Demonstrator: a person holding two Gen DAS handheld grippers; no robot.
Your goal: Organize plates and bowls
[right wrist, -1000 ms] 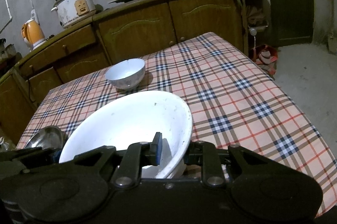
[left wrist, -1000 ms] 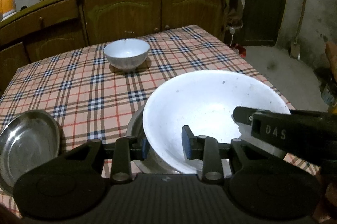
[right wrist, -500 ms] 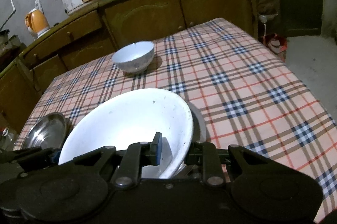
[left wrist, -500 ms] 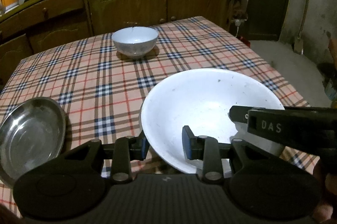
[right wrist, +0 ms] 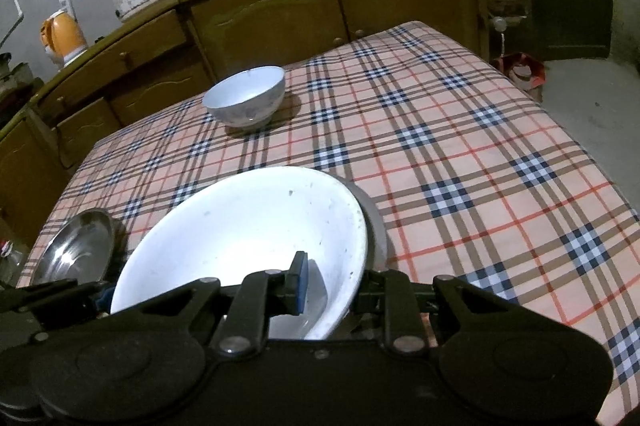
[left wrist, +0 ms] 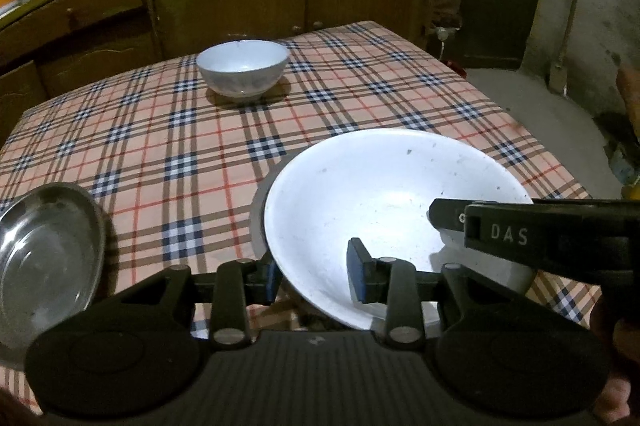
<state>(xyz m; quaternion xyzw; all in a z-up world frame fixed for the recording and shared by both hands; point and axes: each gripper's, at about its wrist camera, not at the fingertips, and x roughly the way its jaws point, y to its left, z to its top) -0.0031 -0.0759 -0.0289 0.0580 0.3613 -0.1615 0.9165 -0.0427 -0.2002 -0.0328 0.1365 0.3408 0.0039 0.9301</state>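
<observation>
Both hand-held grippers hold one white plate: the left hand-held gripper (left wrist: 314, 276) pinches its near-left rim, the right hand-held gripper (right wrist: 334, 286) its near-right rim, jaws narrow. The white plate (left wrist: 384, 210) tilts over a grey dish (right wrist: 374, 226) near the tabletop's front edge. If one side lets go first, it could slide off and clatter. Both point steeply downward. A bowl (left wrist: 243, 66) waits toward the far edge, a steel plate (left wrist: 44, 246) at the left edge.

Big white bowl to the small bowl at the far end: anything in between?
Nothing visible. Only bare checked cloth lies between the big white bowl and the small bowl; the steel plate sits off to the left.
</observation>
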